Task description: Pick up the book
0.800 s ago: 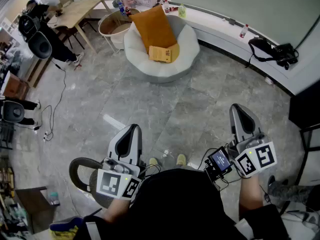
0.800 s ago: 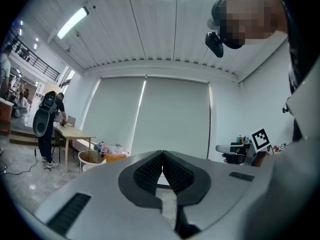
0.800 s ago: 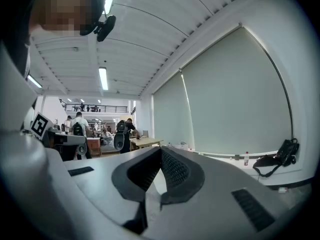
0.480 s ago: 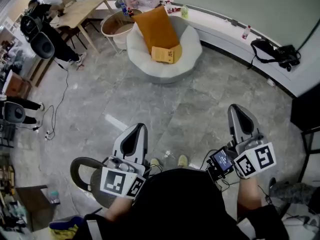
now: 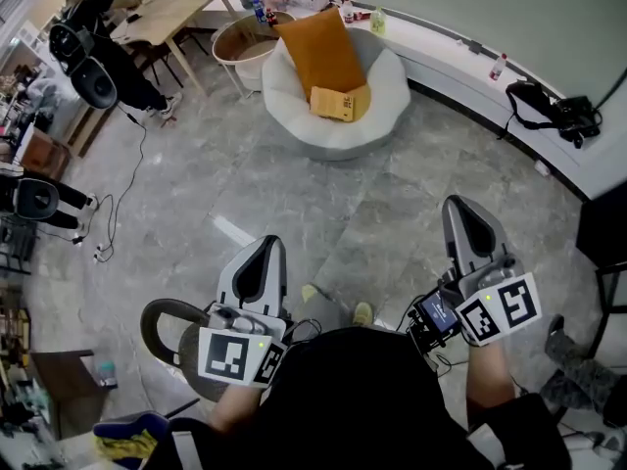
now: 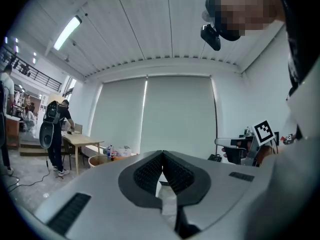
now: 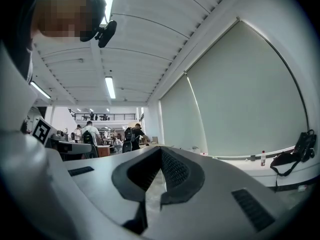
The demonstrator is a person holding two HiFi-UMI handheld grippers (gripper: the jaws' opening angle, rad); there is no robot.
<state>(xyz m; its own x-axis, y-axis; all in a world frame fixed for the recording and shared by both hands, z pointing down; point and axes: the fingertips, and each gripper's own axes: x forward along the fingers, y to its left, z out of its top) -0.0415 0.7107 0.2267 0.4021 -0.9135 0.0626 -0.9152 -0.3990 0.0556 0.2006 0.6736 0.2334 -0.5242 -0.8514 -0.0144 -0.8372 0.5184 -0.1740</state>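
Note:
A yellow book [image 5: 336, 103] lies on a round white cushioned chair [image 5: 294, 125] far ahead in the head view, leaning against an orange pillow [image 5: 320, 53]. Both grippers are held level near my body, well short of the chair. My left gripper [image 5: 257, 256] is shut with nothing between its jaws; in the left gripper view its tips [image 6: 162, 155] meet. My right gripper [image 5: 460, 213] is also shut and empty, its tips [image 7: 161, 150] touching in the right gripper view. The book is hidden in both gripper views.
Grey tiled floor [image 5: 294, 213] lies between me and the chair. A round basket [image 5: 240, 42] and a wooden table [image 5: 171, 13] stand left of the chair, with a person [image 5: 98, 57] beside the table. A white ledge [image 5: 490, 86] with a black bag [image 5: 554, 116] runs along the right.
The chair with the book sits slightly lower and further right in the head view. Both grippers remain shut, in nearly the same place.

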